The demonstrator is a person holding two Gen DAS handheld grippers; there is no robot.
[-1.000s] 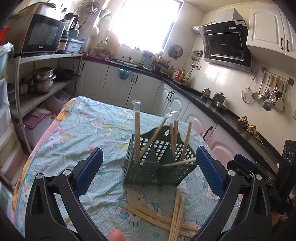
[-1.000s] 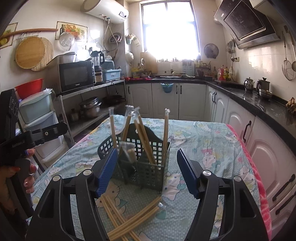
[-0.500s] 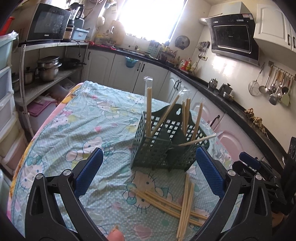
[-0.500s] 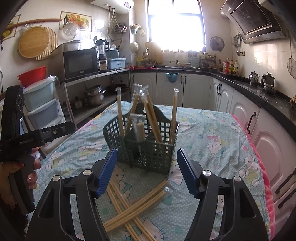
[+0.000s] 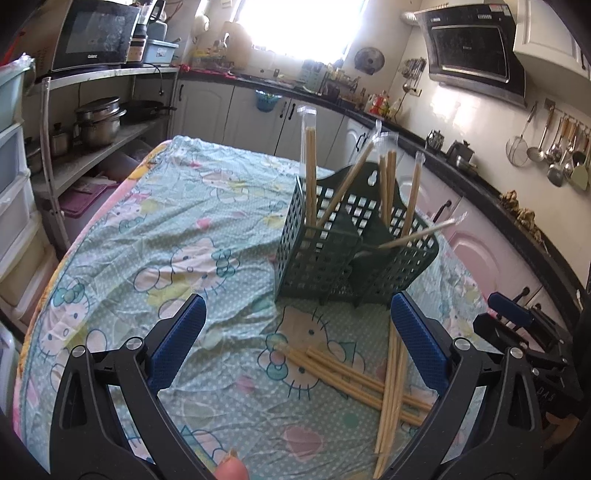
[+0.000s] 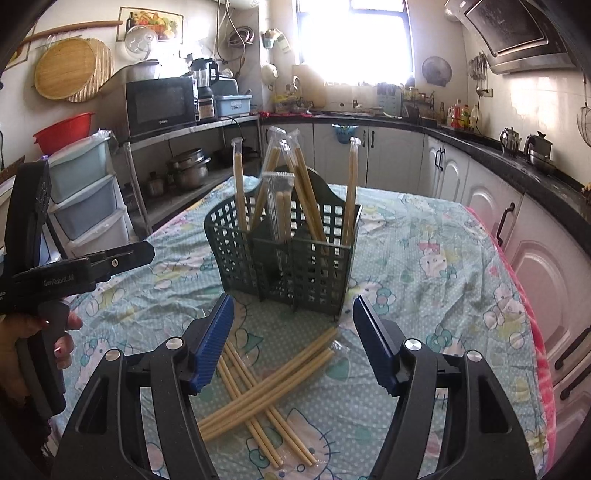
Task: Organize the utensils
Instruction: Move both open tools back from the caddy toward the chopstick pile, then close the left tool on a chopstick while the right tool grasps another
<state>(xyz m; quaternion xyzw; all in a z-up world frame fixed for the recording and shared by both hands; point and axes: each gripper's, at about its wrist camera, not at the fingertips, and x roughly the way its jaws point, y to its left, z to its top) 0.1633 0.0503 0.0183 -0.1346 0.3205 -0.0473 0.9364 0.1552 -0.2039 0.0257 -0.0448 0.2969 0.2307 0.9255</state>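
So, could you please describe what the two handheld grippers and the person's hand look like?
Both the left gripper and right gripper have black skeletal frames with triangular cut-outs, silver screws and ribbed blue pads. The left one's body reads "GenRobot.AI" in white. The hand gripping it is bare, with red-painted nails.

You face a far window [image 5: 295, 22] that blows out to white glare. Near things stay sharp and evenly lit. Fisheye curvature bends the edges, and the corners go black.
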